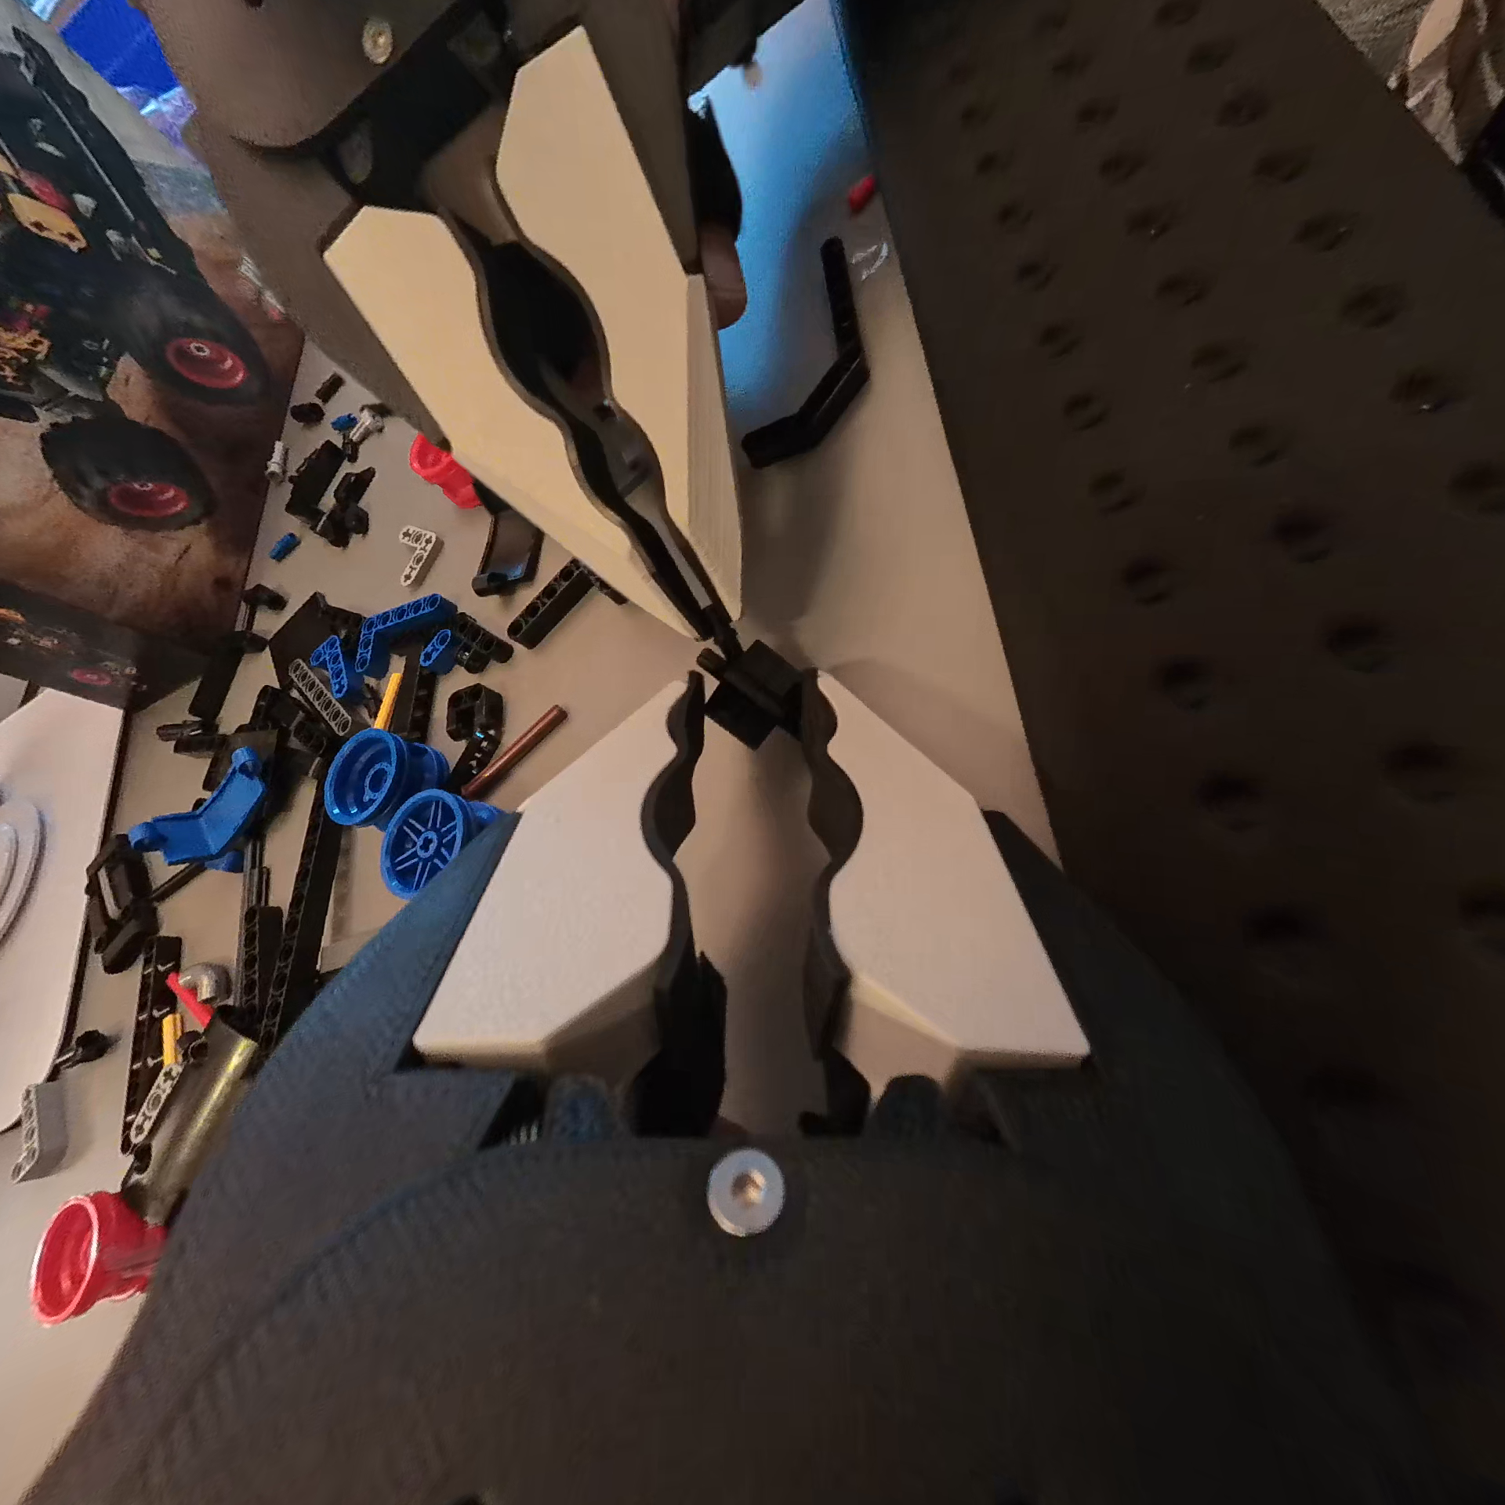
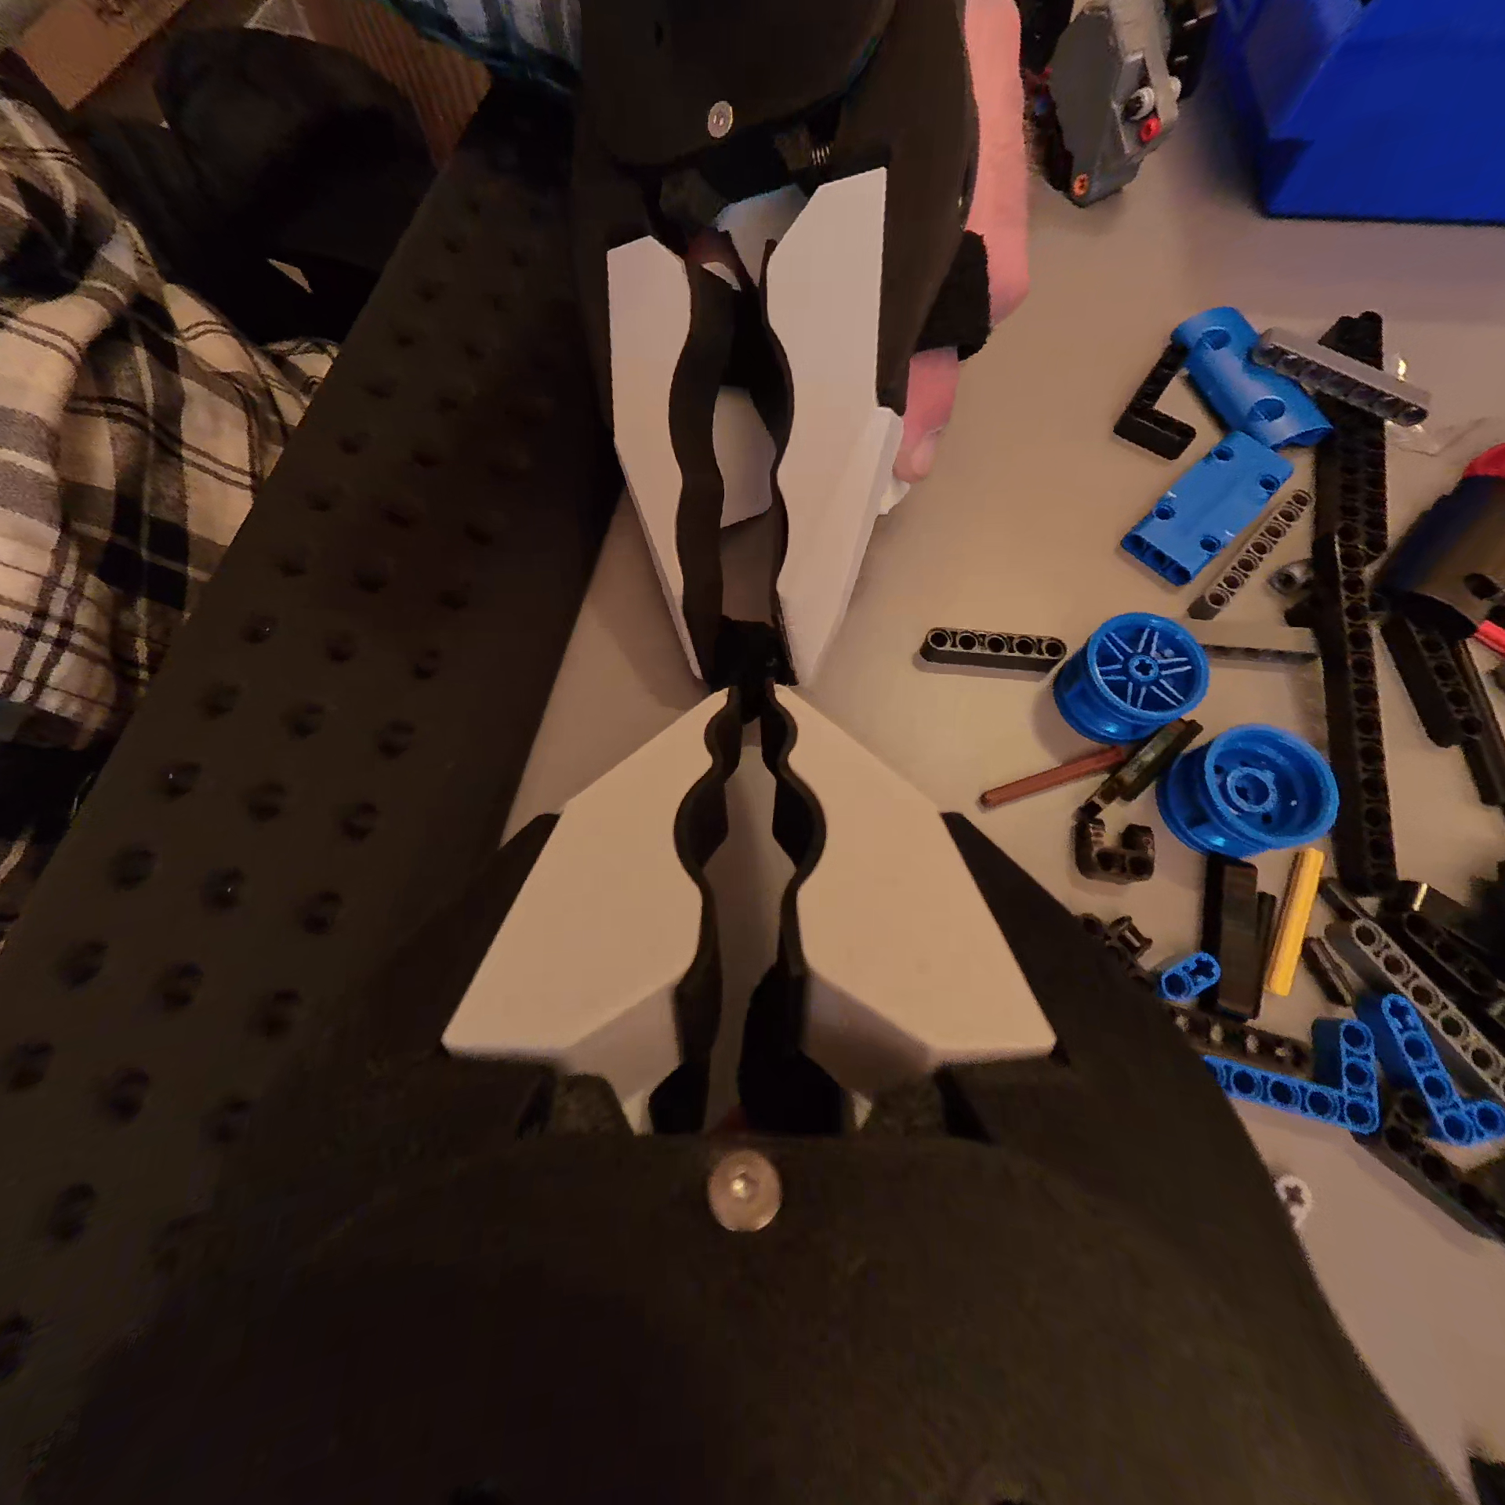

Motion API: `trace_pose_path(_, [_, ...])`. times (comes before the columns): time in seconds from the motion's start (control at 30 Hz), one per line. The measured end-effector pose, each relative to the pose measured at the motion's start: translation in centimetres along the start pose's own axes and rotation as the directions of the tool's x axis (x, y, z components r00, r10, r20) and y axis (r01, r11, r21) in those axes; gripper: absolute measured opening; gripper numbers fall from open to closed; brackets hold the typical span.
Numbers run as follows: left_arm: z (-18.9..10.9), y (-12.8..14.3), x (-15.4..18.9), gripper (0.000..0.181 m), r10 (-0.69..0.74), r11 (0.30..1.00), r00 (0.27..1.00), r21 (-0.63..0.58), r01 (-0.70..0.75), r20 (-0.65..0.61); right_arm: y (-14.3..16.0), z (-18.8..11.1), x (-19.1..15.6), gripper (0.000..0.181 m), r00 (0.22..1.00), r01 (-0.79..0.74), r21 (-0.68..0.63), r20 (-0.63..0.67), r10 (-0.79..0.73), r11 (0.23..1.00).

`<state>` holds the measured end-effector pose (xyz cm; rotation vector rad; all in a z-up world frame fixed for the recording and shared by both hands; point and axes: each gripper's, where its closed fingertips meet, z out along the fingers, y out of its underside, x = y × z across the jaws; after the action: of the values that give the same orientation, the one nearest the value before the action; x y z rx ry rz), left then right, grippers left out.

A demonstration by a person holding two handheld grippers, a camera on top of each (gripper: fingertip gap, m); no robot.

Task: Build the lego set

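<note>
A small black plastic Lego connector block [image 1: 753,696] sits in mid-air above the pale tabletop [image 1: 863,521], pinched between the fingertips of the left gripper [image 1: 753,692]. A thin black pin [image 1: 717,623] sticks out of it into the tips of the right gripper [image 2: 753,700], whose fingers are closed tight on that pin. The two grippers meet tip to tip. A wide black studded panel [image 1: 1221,489] stands just beside them and blocks one side of both views. Loose parts lie spread on the table nearby: two blue wheel hubs [image 2: 1132,676], blue angled beams [image 2: 1344,1083], long black beams [image 2: 1352,651], a brown axle [image 2: 1050,782], a red hub [image 1: 89,1254]. The block's exact shape is hard to make out in the dim light.
</note>
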<state>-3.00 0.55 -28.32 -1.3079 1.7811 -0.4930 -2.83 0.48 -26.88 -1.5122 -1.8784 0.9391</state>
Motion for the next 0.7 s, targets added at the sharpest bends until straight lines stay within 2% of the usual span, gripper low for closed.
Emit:
trace_pose_path(0.03, [-0.03, 0.01, 0.04, 0.023, 0.007, 1.0, 1.0, 0.001, -0.007, 0.001, -0.03, 0.03, -0.03, 0.002, 1.0, 0.006, -0.001, 0.015, -0.006, 1.0])
trace_pose_path(0.37, [-0.09, 0.03, 0.32, 0.023, 0.035, 0.999, 0.999, 0.001, -0.035, 0.003, -0.13, 0.23, -0.18, 0.002, 0.987, 0.009, 0.003, 0.161, -0.01, 1.0])
trace_pose_path(0.7, [-0.11, 0.0, 0.45, 0.022, 0.042, 0.999, 0.999, -0.001, -0.042, 0.003, 0.64, 0.25, -0.04, 0.002, 0.98, 0.027, -0.046, 0.201, -0.017, 0.999])
